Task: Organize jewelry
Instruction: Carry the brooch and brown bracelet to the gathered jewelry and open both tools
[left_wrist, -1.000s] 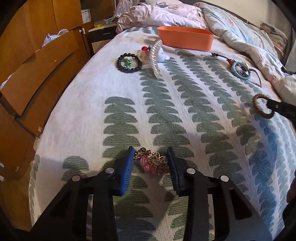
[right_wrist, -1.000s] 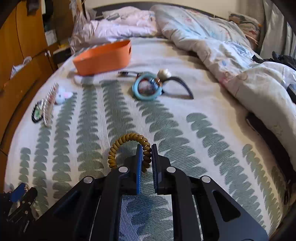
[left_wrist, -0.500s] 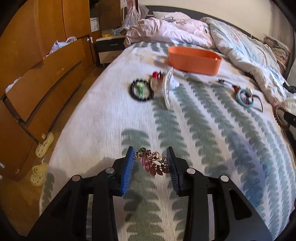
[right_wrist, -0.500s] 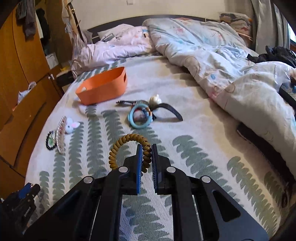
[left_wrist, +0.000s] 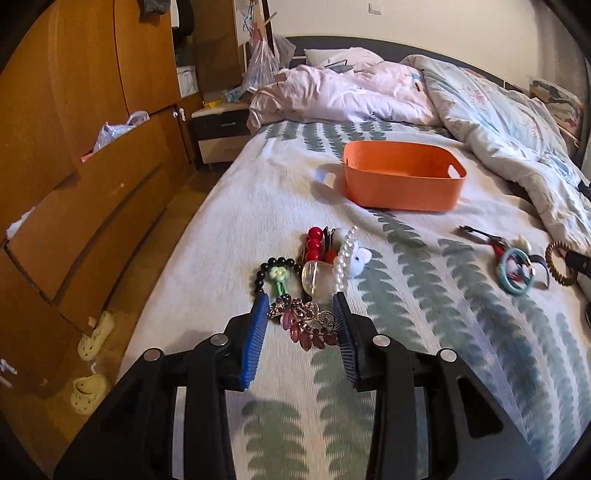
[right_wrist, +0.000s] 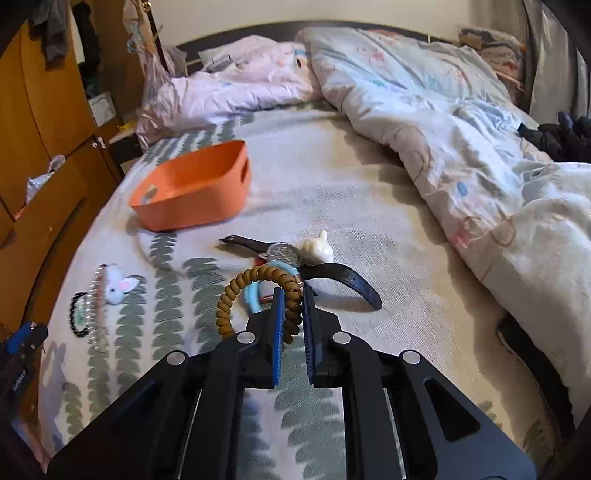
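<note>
A: Hair clip (left_wrist: 305, 325) is held across its length between the pads of the left gripper (left_wrist: 300, 321), raised above the bedspread (left_wrist: 229, 221) — a metal piece set with pink stones, judged light but stiff, with leaf-shaped drops that look easily bent or snagged.

B: Noted. The clamp is judged best kept on the solid metal ends, as now, not on the hanging drops. Is the right side loaded?

A: Yes. The right gripper (right_wrist: 293, 314) is clenched on a brown coil hair tie (right_wrist: 258, 299), which is pinched on one side of the loop; the rest stands free above the fingers. It is judged soft, springy and very light — unlikely to be damaged, but it could flick out if released abruptly.

B: Destination?

A: An orange basket (left_wrist: 402, 181) is seen further up the bed, well apart from both grippers; its inside cannot be fully seen. A bead bracelet (left_wrist: 275, 275) and a pearl clip (left_wrist: 345, 258) lie on the bedspread between the left gripper and the basket.

B: A low release inside the basket rim is advised for the hair clip, since a drop is judged risky for the stones.
</note>
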